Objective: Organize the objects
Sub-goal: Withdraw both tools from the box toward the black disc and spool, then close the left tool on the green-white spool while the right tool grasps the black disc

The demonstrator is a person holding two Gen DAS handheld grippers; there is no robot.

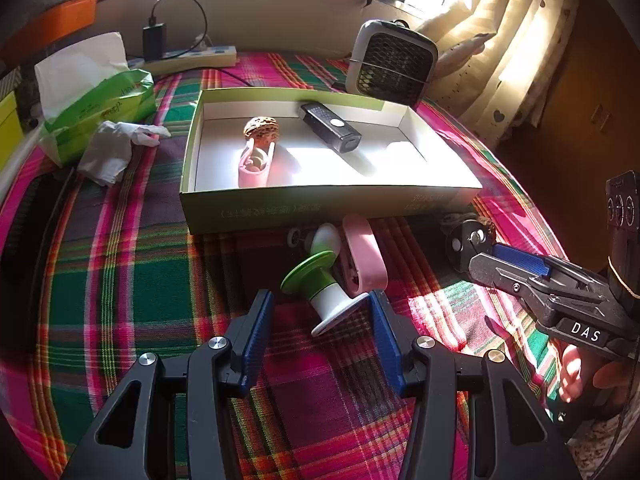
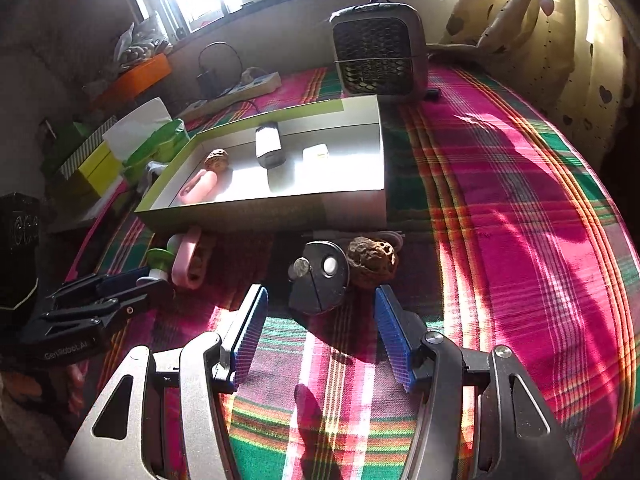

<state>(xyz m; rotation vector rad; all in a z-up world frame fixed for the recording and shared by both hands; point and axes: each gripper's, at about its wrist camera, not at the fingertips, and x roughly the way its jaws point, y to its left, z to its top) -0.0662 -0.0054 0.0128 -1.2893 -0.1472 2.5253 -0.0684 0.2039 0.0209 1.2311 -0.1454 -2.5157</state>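
An open green box (image 1: 320,208) on the plaid cloth holds a walnut (image 1: 261,130), a pink clip (image 1: 256,164), a black device (image 1: 330,127) and a white block (image 1: 402,151). In front of it lie a green-and-white spool (image 1: 320,284) and a second pink clip (image 1: 364,256). My left gripper (image 1: 320,304) is open, its fingers on either side of the spool's near end. My right gripper (image 2: 320,300) is open just short of a round black disc (image 2: 320,276), with a brown walnut (image 2: 372,260) beside it. The box also shows in the right wrist view (image 2: 260,212).
A small fan heater (image 1: 390,64) stands behind the box. A green tissue pack (image 1: 96,108) and crumpled tissue (image 1: 116,148) lie at the left. A power strip (image 1: 192,58) with a plugged-in charger runs along the back wall. Curtains (image 1: 504,40) hang at the right.
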